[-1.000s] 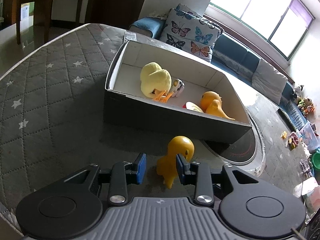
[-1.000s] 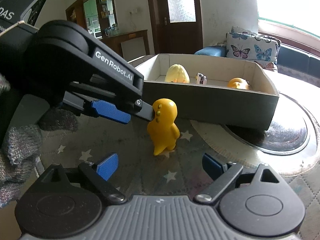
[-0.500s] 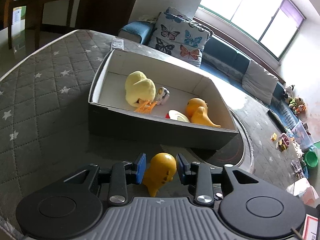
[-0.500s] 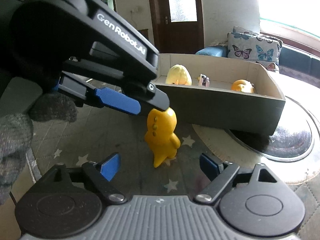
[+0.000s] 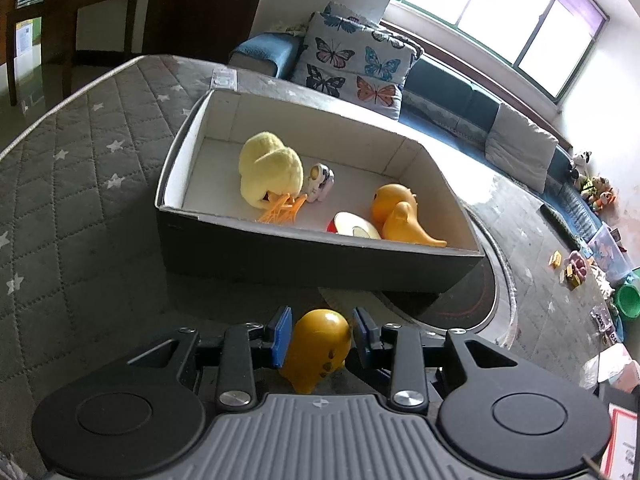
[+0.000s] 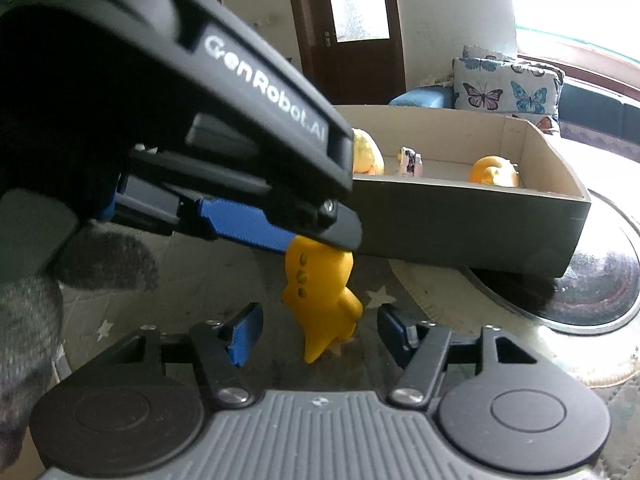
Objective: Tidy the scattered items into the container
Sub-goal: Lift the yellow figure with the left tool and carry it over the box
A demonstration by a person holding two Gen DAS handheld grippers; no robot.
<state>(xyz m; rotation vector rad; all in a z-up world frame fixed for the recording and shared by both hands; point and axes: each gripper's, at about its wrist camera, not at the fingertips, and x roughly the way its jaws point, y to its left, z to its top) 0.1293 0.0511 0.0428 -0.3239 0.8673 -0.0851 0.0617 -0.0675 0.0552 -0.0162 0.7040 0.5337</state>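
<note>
My left gripper (image 5: 321, 330) is shut on the head of an orange toy figure (image 5: 318, 348) and holds it lifted and tilted above the quilted table, just in front of the grey box (image 5: 304, 260). The right wrist view shows the same figure (image 6: 320, 296) hanging from the left gripper (image 6: 316, 236). My right gripper (image 6: 318, 332) is open and empty, low beside the figure. The box holds a yellow plush chick (image 5: 270, 172), a small white toy (image 5: 320, 182), a red-and-white disc (image 5: 354, 228) and an orange duck (image 5: 400, 216).
The box (image 6: 472, 224) partly overlaps a round black cooktop (image 5: 460, 304) set in the table. A sofa with butterfly cushions (image 5: 352, 60) stands behind. Small toys and a green bowl (image 5: 628, 300) lie on the floor at right.
My left gripper has closed on the orange figure and lifted it off the table, tilting it. The right gripper has moved closer below it and stays open.
</note>
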